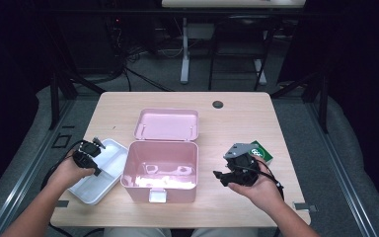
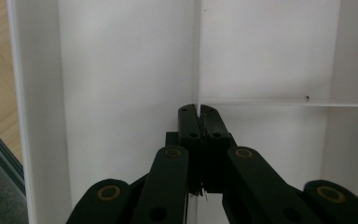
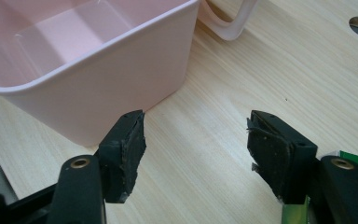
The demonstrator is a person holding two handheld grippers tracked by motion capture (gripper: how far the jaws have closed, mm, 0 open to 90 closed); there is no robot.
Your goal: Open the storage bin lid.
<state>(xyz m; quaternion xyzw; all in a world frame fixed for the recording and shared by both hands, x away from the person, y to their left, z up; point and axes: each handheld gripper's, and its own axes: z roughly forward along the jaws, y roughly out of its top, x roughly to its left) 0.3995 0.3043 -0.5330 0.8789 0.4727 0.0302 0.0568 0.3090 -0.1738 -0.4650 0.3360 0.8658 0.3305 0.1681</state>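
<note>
A: Start big. What's on the bench [image 1: 256,113]?

B: A pink box [image 1: 160,170] stands open at the middle, lid [image 1: 166,124] tipped back, nothing inside it that I can make out. Left of it, touching its corner, lies a white divided tray [image 1: 109,165]. A small green packet [image 1: 261,152] sits to the right.

A: And the hands?

B: The left gripper [image 2: 199,114] is clenched on the tray's thin centre divider, right where a cross wall meets it. The right gripper [image 3: 196,149] hovers released beside the box wall, with bare bench between its jaws, the packet just behind it.

A: So how far along?

B: Early, I'd judge. The box is open and the tray is gripped but still outside; it has yet to go in, and the lid is still to close.
</note>
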